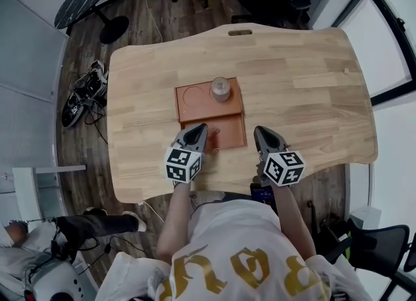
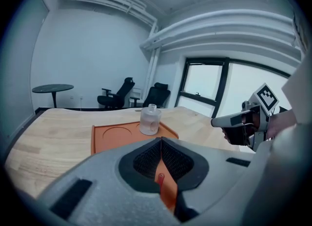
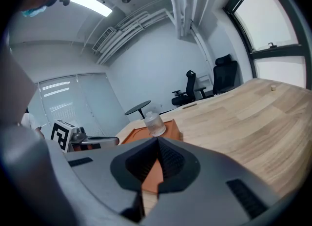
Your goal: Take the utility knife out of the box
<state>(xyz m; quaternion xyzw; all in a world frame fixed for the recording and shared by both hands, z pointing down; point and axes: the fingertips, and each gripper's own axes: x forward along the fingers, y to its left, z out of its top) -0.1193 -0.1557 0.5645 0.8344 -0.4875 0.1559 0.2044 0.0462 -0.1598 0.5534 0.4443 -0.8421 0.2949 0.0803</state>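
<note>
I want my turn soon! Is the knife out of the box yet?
Not yet. Nothing is out; a jar stands on the box. The left hand-held gripper and right hand-held gripper are shut and empty by its near edge. Grabbing and lifting the knife is all left; I can't see it clearly.

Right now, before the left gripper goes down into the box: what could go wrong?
1. The left gripper hangs over the near end of the orange box, jaws shut; lowered like that, it would likely shove, not grasp.
2. The clear bottle stands at the box's far end; a nudged box could tip it.
3. Only a small reddish piece shows past the jaws, orange on orange: easy to misjudge.
</note>
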